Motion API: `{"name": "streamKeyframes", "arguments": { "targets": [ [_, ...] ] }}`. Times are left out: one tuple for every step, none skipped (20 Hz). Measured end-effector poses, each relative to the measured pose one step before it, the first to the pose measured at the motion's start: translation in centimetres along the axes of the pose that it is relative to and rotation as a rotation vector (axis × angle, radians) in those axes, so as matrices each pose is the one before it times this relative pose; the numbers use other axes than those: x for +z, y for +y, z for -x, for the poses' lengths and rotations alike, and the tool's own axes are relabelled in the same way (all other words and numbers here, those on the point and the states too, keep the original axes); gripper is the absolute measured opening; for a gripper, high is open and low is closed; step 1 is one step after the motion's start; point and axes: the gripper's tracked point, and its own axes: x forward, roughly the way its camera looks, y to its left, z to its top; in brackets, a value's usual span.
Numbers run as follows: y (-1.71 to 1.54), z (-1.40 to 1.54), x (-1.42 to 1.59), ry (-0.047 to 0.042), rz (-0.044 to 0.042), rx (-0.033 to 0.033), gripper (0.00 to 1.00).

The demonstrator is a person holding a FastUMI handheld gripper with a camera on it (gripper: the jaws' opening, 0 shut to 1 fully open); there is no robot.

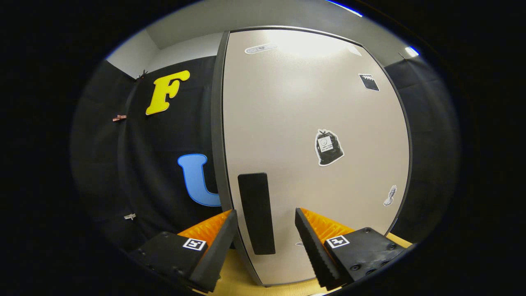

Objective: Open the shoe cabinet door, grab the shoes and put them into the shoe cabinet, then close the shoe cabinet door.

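Observation:
The shoe cabinet door (312,123) is a pale beige panel with a dark frame, standing close in front of me and shut flush with its frame. A dark upright handle (257,213) is fixed near the door's left edge. My gripper (265,230) is open, its fingertips on either side of that handle without pressing it. The left finger (222,242) reaches past the door's left edge; the right finger (308,242) lies in front of the panel. No shoes are in sight.
Several stickers dot the door, among them a black bag-shaped one (328,148). Black cloth wall (164,164) hangs to the left and right of the cabinet. A light wooden surface (242,279) lies under the cabinet's base.

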Motion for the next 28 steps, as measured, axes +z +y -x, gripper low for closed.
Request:
{"name": "streamKeyframes", "arguments": {
  "targets": [
    [0.052, -0.195, -0.051, 0.00079, -0.00109, -0.00146, 0.87],
    [0.071, -0.216, -0.088, 0.00159, -0.00092, -0.00069, 0.84],
    [0.080, -0.170, -0.038, -0.00294, 0.00364, -0.00150, 0.83],
    [-0.012, -0.126, -0.035, 0.00068, 0.00676, -0.00422, 0.79],
    [0.000, -0.056, -0.018, 0.00140, 0.00496, -0.00210, 0.79],
    [0.160, -0.040, -0.051, -0.00184, 0.00149, 0.00199, 0.78],
    [0.122, 0.013, 0.152, -0.00513, 0.00535, -0.00853, 0.62],
    [-0.278, 0.092, 0.045, -0.00251, 0.00711, -0.00666, 0.46],
    [0.028, -0.116, -0.073, 0.00192, 0.00614, -0.00382, 0.46],
    [0.427, 0.616, 0.416, 0.00794, 0.00362, 0.01432, 0.47],
    [0.056, -3.057, -1.257, -0.00719, 0.01232, -0.00885, 0.41],
    [-0.189, 2.410, 0.657, 0.00877, 0.00827, -0.00160, 0.36],
    [-0.028, -0.044, 0.087, -0.00107, -0.00073, -0.00126, 0.35],
    [0.060, 0.177, -0.151, 0.00433, -0.00322, 0.00065, 0.29],
    [0.000, 0.074, 0.087, 0.00180, -0.00204, 0.00261, 0.29],
    [-0.050, 0.089, 0.022, -0.00235, -0.00249, 0.00277, 0.29],
    [0.023, 0.083, -0.003, -0.00079, -0.00424, 0.00458, 0.29],
    [-0.006, 0.120, 0.004, -0.00053, -0.00334, 0.00451, 0.29],
    [-0.050, 0.285, 0.055, 0.00130, 0.00235, 0.00281, 0.29],
    [0.027, 0.354, 0.018, 0.00104, 0.00097, 0.00368, 0.29],
    [0.045, 0.482, 0.023, 0.00256, -0.00049, 0.00710, 0.29],
    [0.031, 0.591, 0.001, 0.00040, -0.00249, 0.00982, 0.29],
    [-0.077, 0.782, 0.011, -0.00235, -0.01020, 0.01283, 0.29],
    [-0.106, 0.790, -0.009, 0.00217, -0.00374, 0.01201, 0.29],
    [-0.194, 0.868, 0.116, -0.00157, 0.00249, 0.00875, 0.29],
    [-0.275, 0.818, 0.104, 0.00174, 0.00344, 0.00887, 0.29],
    [-0.182, 0.850, 0.101, 0.00330, -0.00150, 0.01190, 0.29],
    [-0.116, 0.910, 0.070, 0.00521, -0.00469, 0.01428, 0.29]
  ]
}}
